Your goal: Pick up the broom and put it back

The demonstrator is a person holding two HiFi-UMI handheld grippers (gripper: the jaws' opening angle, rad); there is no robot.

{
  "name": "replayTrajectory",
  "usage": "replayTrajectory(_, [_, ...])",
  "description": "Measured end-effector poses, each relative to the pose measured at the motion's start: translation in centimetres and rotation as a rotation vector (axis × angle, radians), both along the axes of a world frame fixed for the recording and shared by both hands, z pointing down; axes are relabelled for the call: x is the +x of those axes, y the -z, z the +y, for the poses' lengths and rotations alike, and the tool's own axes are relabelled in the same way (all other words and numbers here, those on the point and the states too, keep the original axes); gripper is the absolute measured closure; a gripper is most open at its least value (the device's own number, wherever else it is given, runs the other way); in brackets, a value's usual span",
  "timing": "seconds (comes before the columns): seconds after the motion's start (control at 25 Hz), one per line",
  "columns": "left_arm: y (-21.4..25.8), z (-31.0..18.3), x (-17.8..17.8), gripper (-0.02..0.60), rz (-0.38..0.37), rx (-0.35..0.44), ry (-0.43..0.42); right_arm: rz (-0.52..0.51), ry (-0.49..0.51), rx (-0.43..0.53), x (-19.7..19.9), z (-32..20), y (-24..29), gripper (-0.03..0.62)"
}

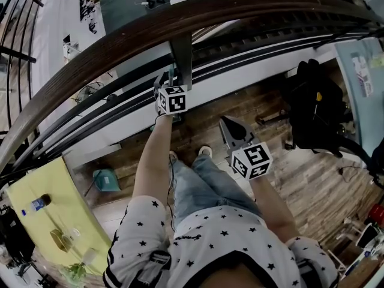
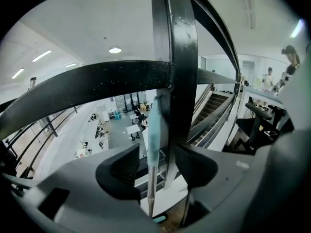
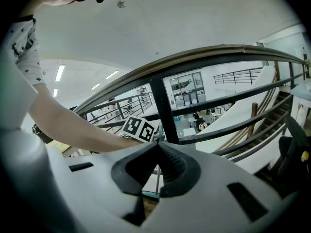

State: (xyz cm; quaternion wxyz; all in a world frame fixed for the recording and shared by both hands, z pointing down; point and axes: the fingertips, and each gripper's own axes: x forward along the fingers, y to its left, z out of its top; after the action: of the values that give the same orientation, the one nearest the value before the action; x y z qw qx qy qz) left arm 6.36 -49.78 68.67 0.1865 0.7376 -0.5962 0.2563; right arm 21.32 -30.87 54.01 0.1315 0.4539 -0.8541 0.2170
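Observation:
The broom's handle (image 2: 153, 125), with a pale teal grip over a thin metal shaft, stands upright against the black railing post (image 2: 182, 72). Its teal head (image 2: 159, 219) shows low by the floor. My left gripper (image 2: 156, 169) is open; the handle runs between the jaws, and neither pad presses on it. In the head view the left gripper (image 1: 170, 80) is up at the post (image 1: 182, 56). My right gripper (image 1: 225, 123) hangs lower and to the right, apart from the broom. Its jaws (image 3: 156, 147) meet at the tips and hold nothing.
A curved wooden handrail (image 1: 180, 17) and black rails run across in front of me, with a drop to a lower floor beyond. A teal dustpan (image 1: 107, 179) lies on the wood floor at the left. Black gear (image 1: 315, 107) stands at the right, a yellow table (image 1: 54, 209) at the lower left.

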Motion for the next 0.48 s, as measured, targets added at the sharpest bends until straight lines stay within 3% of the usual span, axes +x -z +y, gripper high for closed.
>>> replayTrajectory(0.28, [2.6, 1.9, 0.3, 0.366, 0.028, 0.048, 0.012, 0.008, 0.026, 0.019, -0.3, 0.2, 1.1, 0.6])
replayTrajectory(0.48, [5.7, 4.5, -0.7, 0.462, 0.078, 0.096, 0.07, 0.001, 0.032, 0.04, -1.0, 0.5, 2.5, 0.6])
